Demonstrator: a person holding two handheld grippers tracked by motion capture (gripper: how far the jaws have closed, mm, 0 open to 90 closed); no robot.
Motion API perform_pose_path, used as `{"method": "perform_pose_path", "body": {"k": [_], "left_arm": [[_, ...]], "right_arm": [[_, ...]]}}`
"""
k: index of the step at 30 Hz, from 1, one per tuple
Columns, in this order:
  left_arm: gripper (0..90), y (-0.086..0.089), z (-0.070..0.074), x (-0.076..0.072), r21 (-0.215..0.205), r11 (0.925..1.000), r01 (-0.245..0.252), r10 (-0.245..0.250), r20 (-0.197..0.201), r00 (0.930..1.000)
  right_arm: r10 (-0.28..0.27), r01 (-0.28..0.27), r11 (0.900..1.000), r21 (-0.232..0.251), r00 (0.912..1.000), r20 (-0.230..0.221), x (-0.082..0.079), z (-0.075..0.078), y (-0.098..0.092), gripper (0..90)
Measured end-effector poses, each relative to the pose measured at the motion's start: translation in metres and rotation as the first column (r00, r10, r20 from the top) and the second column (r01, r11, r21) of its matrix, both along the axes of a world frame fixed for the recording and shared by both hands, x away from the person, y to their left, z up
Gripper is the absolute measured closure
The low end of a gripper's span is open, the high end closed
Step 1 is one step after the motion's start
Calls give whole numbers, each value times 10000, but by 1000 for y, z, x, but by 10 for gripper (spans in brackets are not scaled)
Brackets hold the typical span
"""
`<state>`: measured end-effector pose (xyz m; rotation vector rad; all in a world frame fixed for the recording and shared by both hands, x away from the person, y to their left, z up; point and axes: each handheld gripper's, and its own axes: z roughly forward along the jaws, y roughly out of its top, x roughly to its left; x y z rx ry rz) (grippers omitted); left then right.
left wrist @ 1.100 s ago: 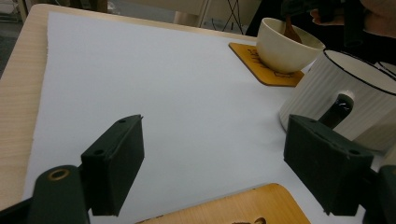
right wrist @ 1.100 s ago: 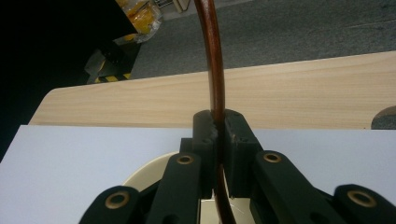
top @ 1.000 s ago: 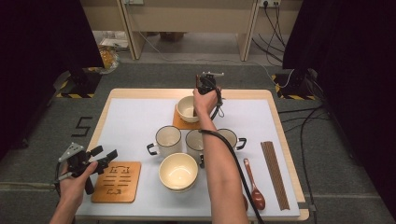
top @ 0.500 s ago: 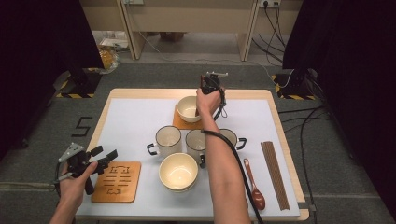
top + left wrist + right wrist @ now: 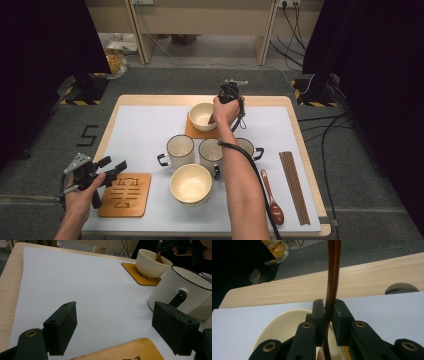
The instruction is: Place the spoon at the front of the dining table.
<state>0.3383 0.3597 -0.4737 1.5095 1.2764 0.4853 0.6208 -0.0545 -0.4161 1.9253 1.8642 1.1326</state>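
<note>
A cream bowl (image 5: pixel 201 116) stands on a wooden coaster (image 5: pixel 192 131) at the far middle of the table. A brown spoon (image 5: pixel 333 270) stands in it, its handle running up between the jaws of my right gripper (image 5: pixel 329 307). Those jaws have just been opening, and a thin gap shows beside the handle. In the left gripper view the spoon (image 5: pixel 159 258) leans inside the bowl (image 5: pixel 150 265) under the right gripper (image 5: pixel 165 246). My left gripper (image 5: pixel 116 167) hovers open and empty at the near left, over a second coaster (image 5: pixel 125 195).
Three white mugs (image 5: pixel 179 149) (image 5: pixel 210 150) (image 5: pixel 247 146) stand in a row mid-table, with another cream bowl (image 5: pixel 190 183) in front. A second spoon (image 5: pixel 272 200) and chopsticks (image 5: pixel 295 185) lie at the right. The nearest mug (image 5: pixel 180 287) is close to my left gripper's right jaw.
The right hand has shifted slightly to the right over the far bowl, with the spoon still in it. The left hand has stayed put.
</note>
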Motion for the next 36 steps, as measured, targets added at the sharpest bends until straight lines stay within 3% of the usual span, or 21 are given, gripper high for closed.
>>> {"method": "perform_pose_path", "body": {"k": [11, 19, 36], "left_arm": [[196, 0, 2, -1, 9, 10000, 5, -5, 67, 10000], [195, -1, 2, -1, -1, 10000, 16, -16, 75, 10000], [196, -2, 3, -2, 18, 10000, 26, -27, 112, 9999]], "right_arm": [[-74, 74, 9999, -133, 10000, 4, -7, 5, -2, 778], [-210, 207, 9997, -157, 9996, -172, -11, -2, -8, 761], [-278, 274, 9996, -81, 9984, -492, -18, 2, -12, 713]]}}
